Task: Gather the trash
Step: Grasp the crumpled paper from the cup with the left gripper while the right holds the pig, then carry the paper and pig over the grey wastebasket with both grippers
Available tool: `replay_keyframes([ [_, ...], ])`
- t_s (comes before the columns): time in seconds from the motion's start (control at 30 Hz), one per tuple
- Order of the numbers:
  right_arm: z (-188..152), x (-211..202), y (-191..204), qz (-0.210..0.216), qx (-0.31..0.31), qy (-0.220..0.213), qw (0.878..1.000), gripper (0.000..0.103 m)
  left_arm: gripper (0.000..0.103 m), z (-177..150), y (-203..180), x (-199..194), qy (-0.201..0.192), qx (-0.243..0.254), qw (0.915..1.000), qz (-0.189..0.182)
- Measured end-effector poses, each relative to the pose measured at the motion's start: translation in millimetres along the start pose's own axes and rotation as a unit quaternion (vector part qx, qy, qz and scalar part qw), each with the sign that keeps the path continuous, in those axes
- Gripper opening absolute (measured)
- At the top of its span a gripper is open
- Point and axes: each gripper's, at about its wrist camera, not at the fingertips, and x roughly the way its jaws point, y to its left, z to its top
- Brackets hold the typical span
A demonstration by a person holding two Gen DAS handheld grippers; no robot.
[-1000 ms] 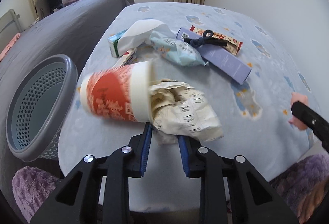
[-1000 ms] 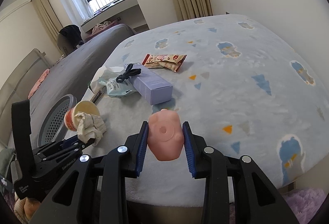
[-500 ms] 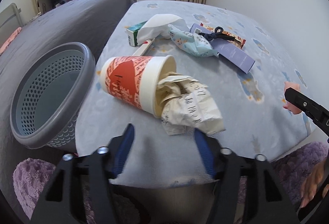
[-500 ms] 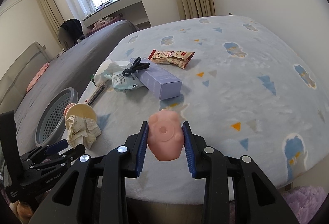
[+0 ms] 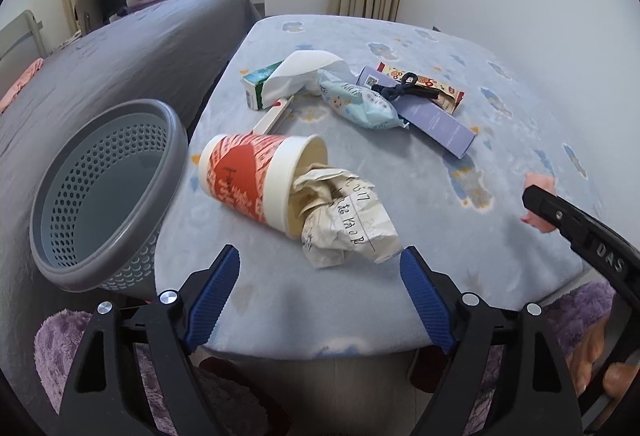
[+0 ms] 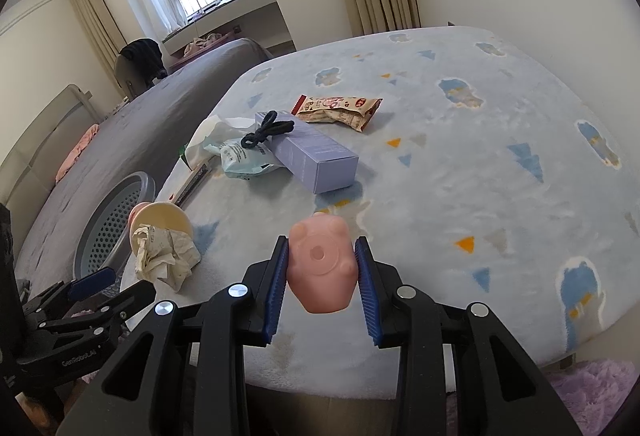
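Both fingers of left tool (image 5: 320, 268) now wide apart — cup (image 5: 256, 178) released.

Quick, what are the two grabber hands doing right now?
Left gripper: open, holding nothing, just short of the crumpled paper.
Right gripper: shut on the pink toy.

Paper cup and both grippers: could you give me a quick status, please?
Left gripper open, empty. Right gripper shut on pink toy. Paper cup on its side, crumpled paper at its mouth. Basket beside, unobstructed.
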Motion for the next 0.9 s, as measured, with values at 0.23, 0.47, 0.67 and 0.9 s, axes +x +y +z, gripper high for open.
replay_keyframes([
  [0.23,-0.1,0.2,-0.6,0.0,0.001,-0.001,1.0,0.033,0.052,13.1,-8.6,24.4,0.018,-0.013,0.9997,0.008],
  [0.47,0.3,0.1,0.0,0.002,0.001,-0.001,1.0,0.032,0.033,10.1,-1.3,18.6,0.019,-0.023,0.9995,-0.006],
  [0.67,0.6,-0.9,7.7,0.007,-0.005,0.0,1.0,0.033,0.029,10.7,7.3,-8.8,-0.008,-0.021,0.9997,-0.011],
  [0.9,5.4,-0.7,24.6,0.011,-0.017,-0.001,1.0,0.033,0.029,37.2,19.7,-35.5,-0.058,-0.022,0.9979,-0.02],
])
